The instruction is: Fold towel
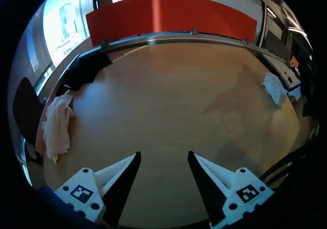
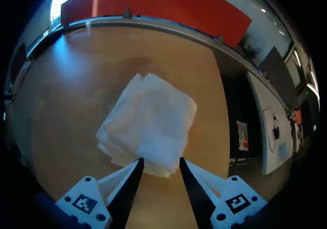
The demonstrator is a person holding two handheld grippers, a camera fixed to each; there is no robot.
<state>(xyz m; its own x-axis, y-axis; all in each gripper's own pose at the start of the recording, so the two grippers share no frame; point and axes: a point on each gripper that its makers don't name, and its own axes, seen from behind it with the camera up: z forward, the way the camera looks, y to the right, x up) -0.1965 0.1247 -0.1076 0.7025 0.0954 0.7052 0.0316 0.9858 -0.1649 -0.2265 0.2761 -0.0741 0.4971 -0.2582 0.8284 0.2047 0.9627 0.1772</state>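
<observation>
The left gripper (image 1: pixel 164 153) is hovering over the wooden surface (image 1: pixel 171 98), jaws wide apart, gripping nothing. The right gripper (image 2: pixel 161 159) is hanging by the towel (image 2: pixel 149 120), jaws open and empty. The towel is lying in a neat folded square, so the folding is looking done.
</observation>
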